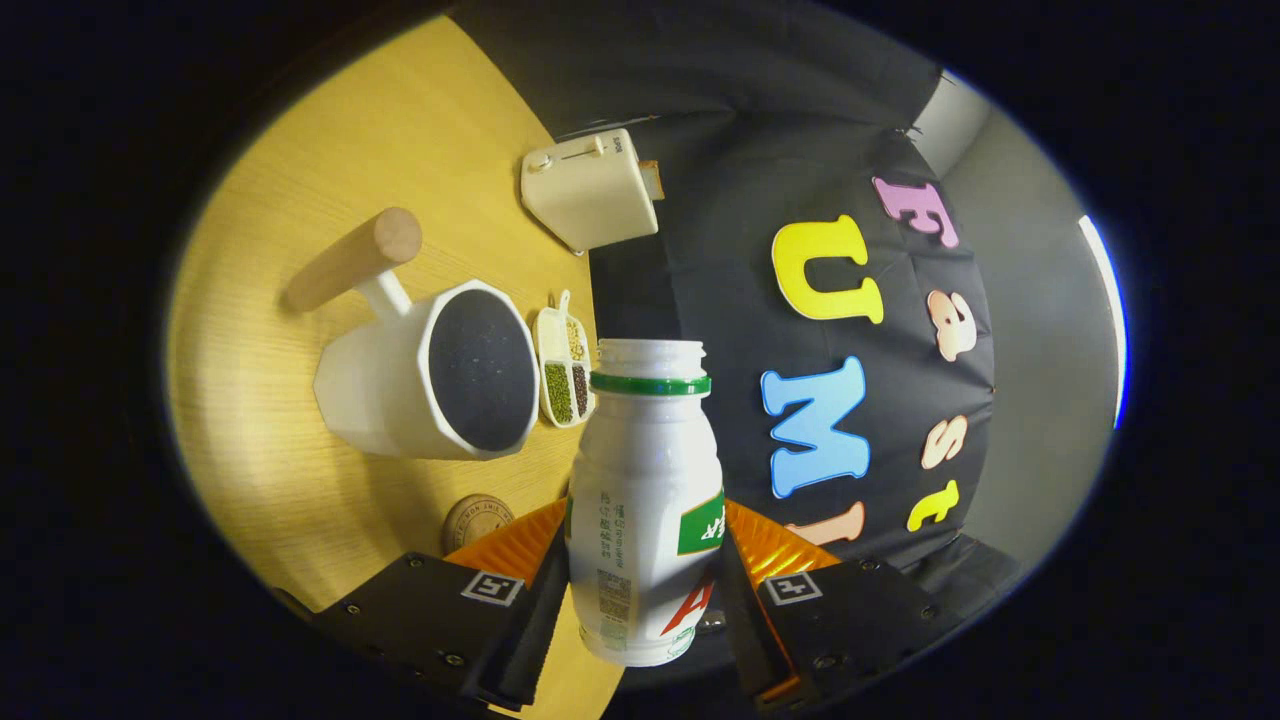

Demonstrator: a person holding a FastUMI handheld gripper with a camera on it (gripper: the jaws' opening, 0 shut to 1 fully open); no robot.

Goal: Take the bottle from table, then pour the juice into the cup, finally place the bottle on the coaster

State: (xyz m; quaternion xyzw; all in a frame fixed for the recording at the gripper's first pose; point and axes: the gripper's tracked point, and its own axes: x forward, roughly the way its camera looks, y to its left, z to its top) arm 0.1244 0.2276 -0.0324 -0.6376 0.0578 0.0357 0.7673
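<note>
A white plastic bottle (645, 500) with a green neck ring and no cap is held between my fingers, and my gripper (640, 560) is shut on its body. The view is rolled, so the wooden table (300, 180) stands almost on edge. A white cup (430, 375) with a dark inside and a wooden handle sits on the table just beyond my fingers, its mouth facing the bottle's open neck. A round wooden coaster (475, 520) lies on the table just ahead of one finger.
A small white dish (563, 365) with green and dark beans sits between the cup and the bottle's neck. A cream toaster (590, 190) stands farther off at the table's edge. The black booth wall hangs behind the bottle.
</note>
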